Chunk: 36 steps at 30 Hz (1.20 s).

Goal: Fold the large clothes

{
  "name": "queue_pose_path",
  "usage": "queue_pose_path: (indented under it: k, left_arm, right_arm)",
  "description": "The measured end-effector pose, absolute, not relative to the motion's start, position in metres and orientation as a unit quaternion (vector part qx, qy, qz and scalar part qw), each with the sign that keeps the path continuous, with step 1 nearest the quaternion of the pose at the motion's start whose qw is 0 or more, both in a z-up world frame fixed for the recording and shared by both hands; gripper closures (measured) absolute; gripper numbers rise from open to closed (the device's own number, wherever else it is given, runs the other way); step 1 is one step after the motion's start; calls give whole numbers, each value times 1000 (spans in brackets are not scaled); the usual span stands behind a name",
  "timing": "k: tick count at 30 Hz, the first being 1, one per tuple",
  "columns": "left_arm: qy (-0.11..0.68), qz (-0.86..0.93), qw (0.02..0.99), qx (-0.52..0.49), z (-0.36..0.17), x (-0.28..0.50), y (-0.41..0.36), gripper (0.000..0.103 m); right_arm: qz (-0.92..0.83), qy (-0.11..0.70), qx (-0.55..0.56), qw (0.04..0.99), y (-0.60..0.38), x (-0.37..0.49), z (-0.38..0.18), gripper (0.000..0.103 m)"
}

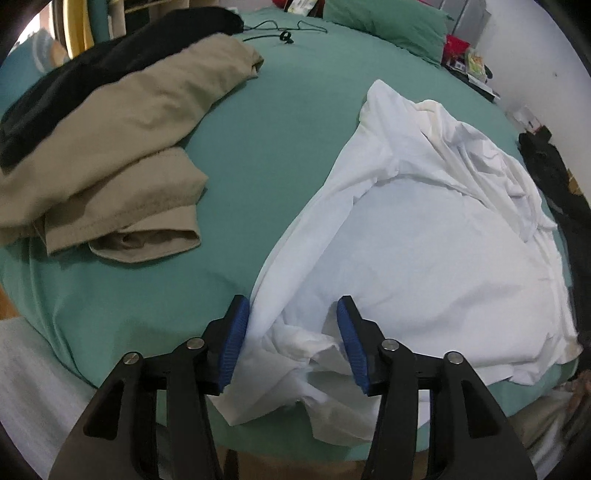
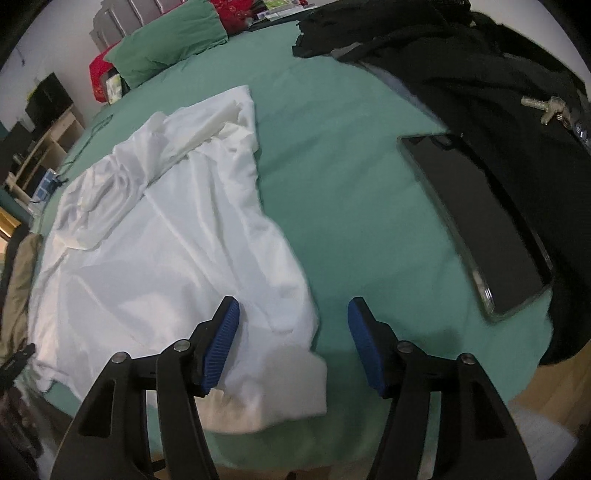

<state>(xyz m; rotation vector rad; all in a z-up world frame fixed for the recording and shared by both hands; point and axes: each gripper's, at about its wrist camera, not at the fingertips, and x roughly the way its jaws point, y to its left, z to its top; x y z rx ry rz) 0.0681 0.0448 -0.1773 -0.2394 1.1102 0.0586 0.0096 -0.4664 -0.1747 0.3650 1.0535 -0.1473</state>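
A large white garment [image 1: 424, 236] lies spread and crumpled on the green bed sheet [image 1: 288, 122]. My left gripper [image 1: 293, 310] hangs over its near left corner, jaws apart, with bunched white cloth lying between the blue pads [image 1: 234, 343] but not pinched. In the right wrist view the same white garment [image 2: 166, 229] fills the left half. My right gripper [image 2: 293, 310] stands open above its near right corner; the cloth edge lies between the pads [image 2: 221, 347], untouched by the right one.
A tan garment [image 1: 122, 147] and a black one [image 1: 99, 62] lie at the left of the bed. A dark tablet [image 2: 476, 221] and black clothing [image 2: 480, 70] lie at the right. Green pillow [image 2: 170, 40] at the head. A cable [image 1: 284, 33] lies far back.
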Motion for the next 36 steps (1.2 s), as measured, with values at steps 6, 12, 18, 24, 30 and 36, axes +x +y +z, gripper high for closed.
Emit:
queue_pose_path:
  k: [6,12,18,24,30,36]
  left_arm:
    - [525,36,843,-113,-174,58,37,40]
    - [530,23,843,-94,-182,57,29,26]
    - [542,24,838,-56,-184,61,18,26]
    - [540,-8,837,-86,-176,56,26,93]
    - [488,-8,868,-87,-141,48,33,95]
    - [441,0,892,-97,-101,51,45,95]
  right_arm:
    - [-42,517,135,844,-438,6,-180,65]
    - [10,519,137,844,-423,9,-181,95]
    - [29,489,138,861,-413,5,-166,96]
    - [28,456,151,877,-409,3,-148,96]
    - [19,423,175,889,-422,-1,-130,96]
    - [15,390,200,899,-439,3,-113,96]
